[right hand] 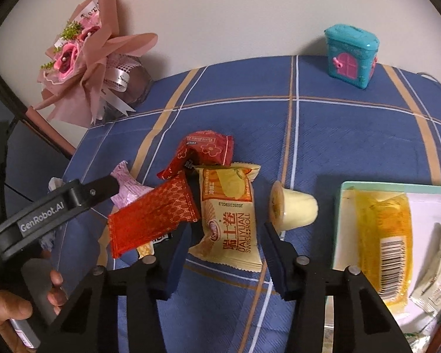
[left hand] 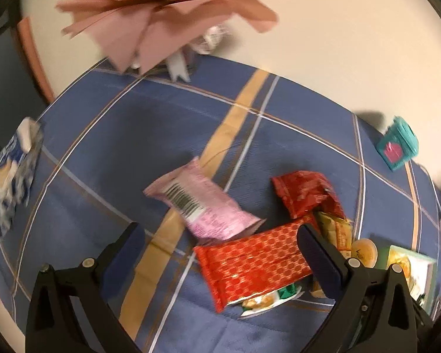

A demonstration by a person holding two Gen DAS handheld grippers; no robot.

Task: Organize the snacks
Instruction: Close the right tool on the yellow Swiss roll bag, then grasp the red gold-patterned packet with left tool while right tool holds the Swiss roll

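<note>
Snack packets lie in a loose pile on the blue checked tablecloth [left hand: 108, 153]. A pink packet [left hand: 203, 203], a red patterned packet [left hand: 255, 261] and a dark red packet [left hand: 305, 194] show in the left wrist view. My left gripper [left hand: 220, 235] is open just above the pink and red packets, holding nothing. My right gripper [right hand: 225, 235] is open over a yellow Swiss-roll packet [right hand: 226, 214], with a jelly cup [right hand: 294, 209] on its side just to the right. The red patterned packet [right hand: 153, 214] and dark red packet [right hand: 203, 153] lie left of it.
A mint-rimmed tray [right hand: 341, 223] at the right holds a yellow packet [right hand: 382, 235] and a pale packet [right hand: 438, 273]. A teal toy house [right hand: 352, 56] stands at the back. A pink bouquet [right hand: 82, 56] stands at the back left. A blue-white pack [left hand: 11, 170] stands at the left edge.
</note>
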